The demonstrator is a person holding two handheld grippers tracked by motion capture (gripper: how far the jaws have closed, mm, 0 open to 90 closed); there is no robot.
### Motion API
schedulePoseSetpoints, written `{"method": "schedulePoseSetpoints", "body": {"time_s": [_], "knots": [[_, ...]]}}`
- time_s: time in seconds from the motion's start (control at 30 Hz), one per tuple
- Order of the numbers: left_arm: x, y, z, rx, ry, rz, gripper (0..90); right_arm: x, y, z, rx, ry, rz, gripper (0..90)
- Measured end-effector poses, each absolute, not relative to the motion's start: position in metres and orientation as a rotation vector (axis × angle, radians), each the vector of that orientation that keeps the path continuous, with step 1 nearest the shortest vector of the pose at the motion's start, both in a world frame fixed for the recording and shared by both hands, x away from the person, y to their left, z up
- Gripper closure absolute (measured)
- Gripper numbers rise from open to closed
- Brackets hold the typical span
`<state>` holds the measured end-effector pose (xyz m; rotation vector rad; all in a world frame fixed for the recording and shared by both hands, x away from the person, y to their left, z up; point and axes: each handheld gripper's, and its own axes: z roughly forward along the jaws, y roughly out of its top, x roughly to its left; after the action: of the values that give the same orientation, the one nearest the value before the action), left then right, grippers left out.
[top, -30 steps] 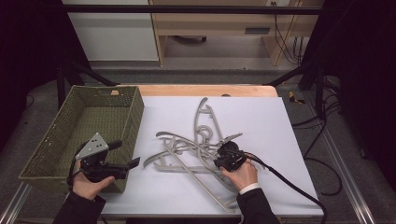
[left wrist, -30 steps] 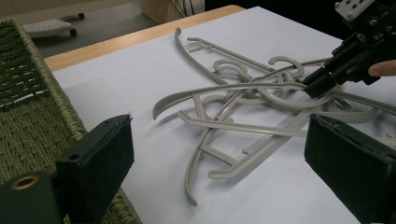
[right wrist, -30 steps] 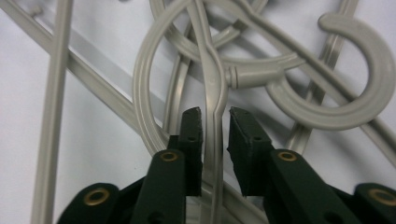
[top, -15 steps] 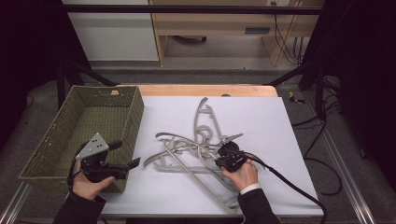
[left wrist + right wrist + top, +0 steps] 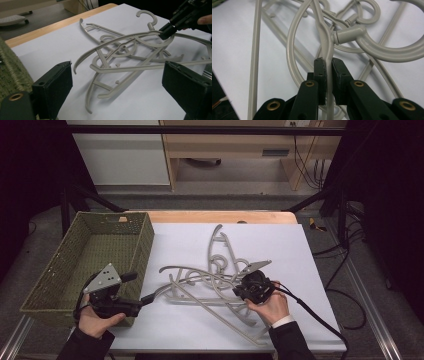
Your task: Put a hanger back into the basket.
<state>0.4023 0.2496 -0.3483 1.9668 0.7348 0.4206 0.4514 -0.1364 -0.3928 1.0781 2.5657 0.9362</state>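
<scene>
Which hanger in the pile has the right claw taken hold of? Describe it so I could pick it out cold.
On the white table, right of the green basket, lies a tangle of grey hangers. At its right edge the right claw is shut on the clamped hanger. Unlike the loose ones, its thin bar runs between the black pads, just below a neighbour's hook.

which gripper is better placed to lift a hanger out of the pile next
Right. The right gripper already pinches a hanger bar between its jaws; the left gripper is open, short of the pile.
</scene>
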Motion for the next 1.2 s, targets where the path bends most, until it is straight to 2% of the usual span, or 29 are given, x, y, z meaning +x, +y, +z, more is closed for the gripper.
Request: {"method": "schedulePoseSetpoints", "body": {"time_s": [0.3,0.63,0.73,0.87,1.2], "knots": [[0.405,0.220,-0.339,2.115,0.634,0.369,9.0,0.433,-0.126,-0.375,0.812,2.671,0.959,83.3],[0.415,0.185,-0.333,2.240,0.533,0.257,11.1,0.423,-0.112,-0.369,0.636,2.741,1.045,83.2],[0.417,0.179,-0.333,2.272,0.514,0.259,12.3,0.422,-0.110,-0.368,0.595,2.753,1.054,83.3],[0.420,0.167,-0.334,2.331,0.452,0.237,15.5,0.421,-0.109,-0.368,0.552,2.767,1.056,83.2],[0.427,0.138,-0.346,2.442,0.353,0.152,31.5,0.416,-0.105,-0.371,0.497,2.799,1.049,83.2]]}}
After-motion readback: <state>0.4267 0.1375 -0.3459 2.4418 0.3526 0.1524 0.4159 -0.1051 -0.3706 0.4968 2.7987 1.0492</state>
